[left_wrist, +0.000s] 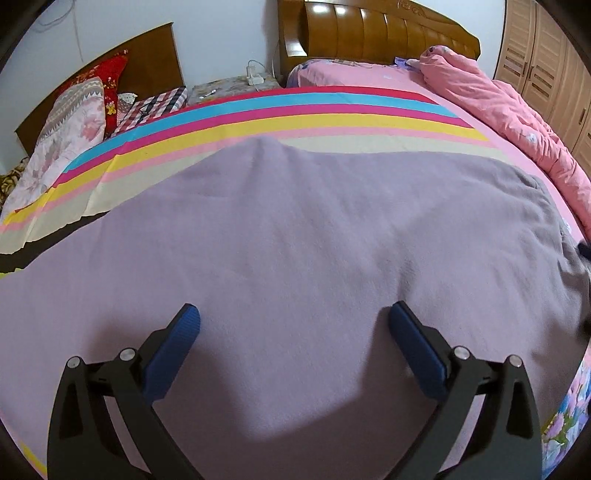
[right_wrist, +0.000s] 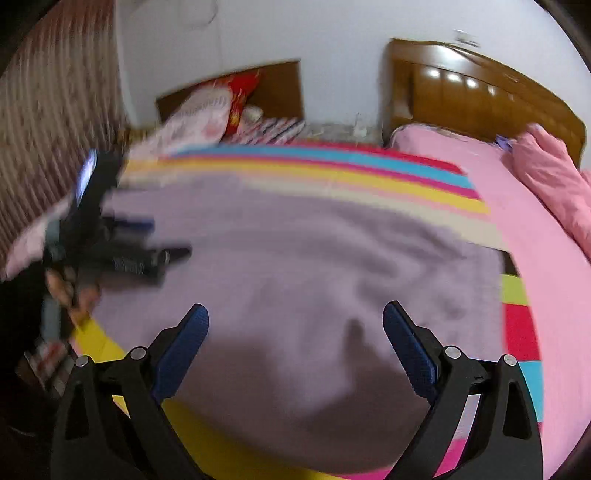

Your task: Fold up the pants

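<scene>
Pants [left_wrist: 288,236], lilac, spread flat across striped sheet [left_wrist: 258,114] on bed [left_wrist: 369,75], pink quilt [left_wrist: 517,122] bunched alongside, left claw [left_wrist: 293,319] spread and empty above them, right claw [right_wrist: 295,319] likewise spread, seemingly empty through blur.

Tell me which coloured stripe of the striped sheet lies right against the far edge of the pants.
The cream stripe borders the lilac pants on the striped sheet. Pale pink, yellow, magenta, blue and red stripes lie progressively farther toward the headboard.
</scene>
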